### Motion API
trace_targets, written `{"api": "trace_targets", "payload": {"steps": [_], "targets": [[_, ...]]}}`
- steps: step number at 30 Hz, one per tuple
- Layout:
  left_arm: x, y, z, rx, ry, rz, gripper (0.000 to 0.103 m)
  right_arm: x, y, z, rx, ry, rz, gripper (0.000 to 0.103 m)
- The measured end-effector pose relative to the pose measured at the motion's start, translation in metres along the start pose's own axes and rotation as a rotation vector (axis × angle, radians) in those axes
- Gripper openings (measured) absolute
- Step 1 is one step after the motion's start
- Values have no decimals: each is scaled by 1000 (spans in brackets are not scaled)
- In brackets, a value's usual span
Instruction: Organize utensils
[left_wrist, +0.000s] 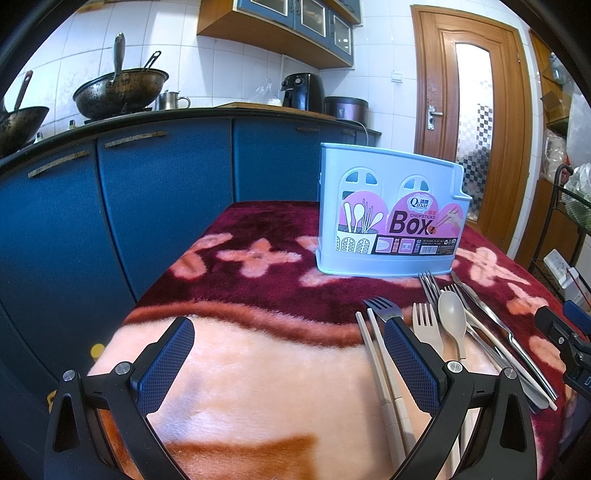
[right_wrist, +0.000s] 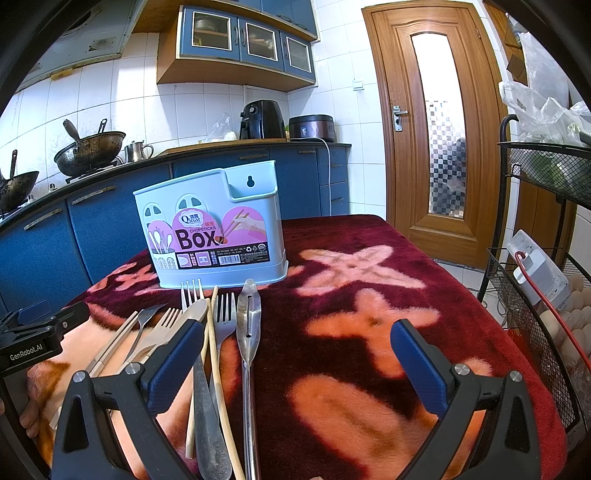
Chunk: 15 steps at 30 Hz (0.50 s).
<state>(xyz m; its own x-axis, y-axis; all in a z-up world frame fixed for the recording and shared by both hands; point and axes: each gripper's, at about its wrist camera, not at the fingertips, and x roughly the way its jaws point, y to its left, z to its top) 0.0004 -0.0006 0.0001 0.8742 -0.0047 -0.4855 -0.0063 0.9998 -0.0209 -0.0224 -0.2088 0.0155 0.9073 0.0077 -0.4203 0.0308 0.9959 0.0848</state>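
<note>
Both the left gripper (left_wrist: 288, 363) and the right gripper (right_wrist: 295, 363) are held wide apart, grasping nothing. Utensils (right_wrist: 214, 332) are laid on the blanket (right_wrist: 369, 332) just before the blue box (right_wrist: 218, 240).

A home kitchen is shown. Blackened woks (left_wrist: 118, 92) are seen on a stove beside a dark counter (left_wrist: 207, 112), with blue cabinets (left_wrist: 162, 184) below and glazed wall cupboards (right_wrist: 243, 37) above. White wall tiles (right_wrist: 110, 99), an air fryer (right_wrist: 261, 120), a rice cooker (right_wrist: 312, 127) and a wooden door (right_wrist: 432, 122) are also seen.
</note>
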Motion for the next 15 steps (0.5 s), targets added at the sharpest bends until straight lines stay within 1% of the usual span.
{"api": "trace_targets", "payload": {"steps": [6,11,13,15], "targets": [[1,-6,0,6,7,5,102,3,-2,2,7,15,5,103],[0,-4,3,15,12,-2,102,11,0,8,-12,68,6,103],[2,-5,5,40,30,0,102,11,-1,10,-21,97,0,103],[6,-5,8,63,68,-5,102,12,-2,12,-26,121,6,103]]}}
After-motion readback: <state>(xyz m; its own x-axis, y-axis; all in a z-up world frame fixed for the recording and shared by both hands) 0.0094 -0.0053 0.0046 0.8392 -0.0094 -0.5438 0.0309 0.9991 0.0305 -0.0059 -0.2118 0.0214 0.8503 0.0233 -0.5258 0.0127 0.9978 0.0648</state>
